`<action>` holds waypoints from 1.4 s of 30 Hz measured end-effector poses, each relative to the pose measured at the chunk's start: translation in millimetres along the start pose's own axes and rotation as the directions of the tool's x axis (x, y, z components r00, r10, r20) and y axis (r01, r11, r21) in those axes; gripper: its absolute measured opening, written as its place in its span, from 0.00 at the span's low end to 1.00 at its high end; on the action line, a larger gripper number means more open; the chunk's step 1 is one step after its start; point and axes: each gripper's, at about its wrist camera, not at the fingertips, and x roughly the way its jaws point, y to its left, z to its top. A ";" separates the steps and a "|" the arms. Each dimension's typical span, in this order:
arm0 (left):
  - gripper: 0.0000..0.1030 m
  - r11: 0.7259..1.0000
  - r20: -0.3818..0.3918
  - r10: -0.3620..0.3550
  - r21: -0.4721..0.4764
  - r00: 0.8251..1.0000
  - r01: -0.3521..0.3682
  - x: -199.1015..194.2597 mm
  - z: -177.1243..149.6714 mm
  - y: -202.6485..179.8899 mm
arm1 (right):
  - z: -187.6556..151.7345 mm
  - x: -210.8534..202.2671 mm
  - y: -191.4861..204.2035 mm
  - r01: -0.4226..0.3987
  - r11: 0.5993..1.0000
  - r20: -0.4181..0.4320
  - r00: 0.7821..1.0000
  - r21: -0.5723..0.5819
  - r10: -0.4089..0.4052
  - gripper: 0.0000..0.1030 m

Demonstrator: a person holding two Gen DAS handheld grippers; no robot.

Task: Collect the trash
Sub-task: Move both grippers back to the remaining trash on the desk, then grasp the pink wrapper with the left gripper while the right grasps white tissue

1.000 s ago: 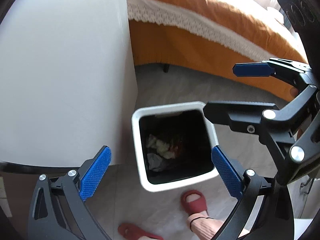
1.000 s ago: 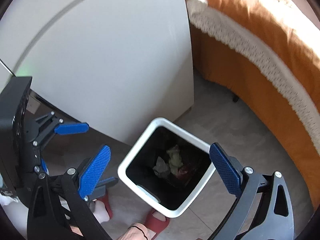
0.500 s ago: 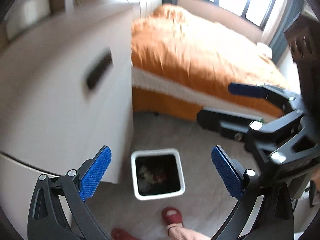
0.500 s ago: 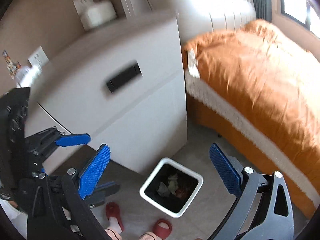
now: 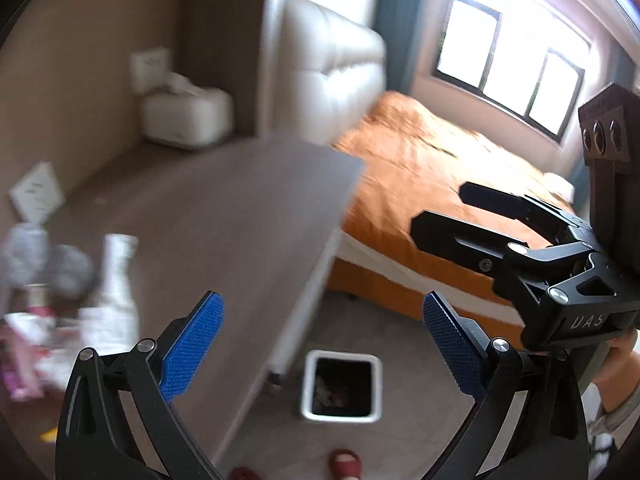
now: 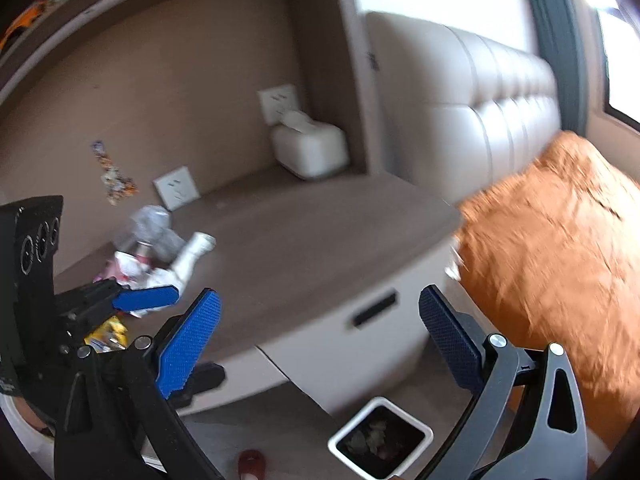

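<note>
A white-rimmed trash bin (image 5: 341,388) with crumpled trash inside stands on the floor beside the nightstand; it also shows in the right wrist view (image 6: 380,442). A pile of trash lies on the nightstand top at the left: a white bottle (image 5: 114,284), wrappers and a crumpled grey bag (image 6: 152,232). My left gripper (image 5: 320,344) is open and empty, high above the bin. My right gripper (image 6: 320,340) is open and empty, beside the left one. The views are blurred.
A brown-topped nightstand (image 6: 320,248) with a drawer handle (image 6: 374,312). A white tissue box (image 6: 308,148) at its back. An orange bed (image 5: 432,184) to the right. Red slippers (image 5: 346,464) on the floor near the bin.
Both grippers have risen well up from just above the bin and tilted toward the nightstand top. The bin now looks small and low; the trash pile has come into view.
</note>
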 end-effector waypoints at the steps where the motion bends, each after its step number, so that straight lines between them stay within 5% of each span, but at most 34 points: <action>1: 0.95 1.000 0.012 0.023 -0.005 1.000 -0.023 -9.3 1.8 7.1 | 6.0 2.0 8.4 -0.019 1.000 0.008 1.000 -0.011 0.020 0.96; 6: 0.95 0.984 0.057 0.169 -0.071 0.984 -0.165 -52.0 2.3 56.0 | 27.0 8.7 54.2 -0.098 0.992 0.025 0.995 -0.079 0.101 0.96; 13: 0.95 0.931 0.069 0.334 -0.179 0.940 -0.318 -98.0 -9.0 125.4 | 44.6 31.7 112.8 -0.183 0.970 -0.001 0.983 -0.160 0.186 0.96; 23: 0.95 0.857 -0.011 0.455 -0.266 0.890 -0.441 -114.3 -51.0 214.9 | 32.5 85.1 168.2 -0.199 0.962 -0.093 0.978 -0.187 0.184 0.96; 30: 0.95 0.845 -0.073 0.448 -0.290 0.891 -0.449 -97.9 -64.6 277.8 | 15.7 129.3 177.4 -0.117 0.984 -0.171 0.981 -0.136 0.093 0.96; 35: 0.95 0.863 -0.083 0.418 -0.273 0.904 -0.424 -79.4 -65.3 307.3 | 3.7 152.7 187.3 -0.073 0.989 -0.207 0.977 -0.128 0.045 0.96; 42: 0.95 0.914 -0.102 0.373 -0.129 0.922 -0.384 -59.5 -66.9 315.0 | -0.9 164.8 191.2 -0.036 0.995 -0.218 0.976 -0.098 0.014 0.96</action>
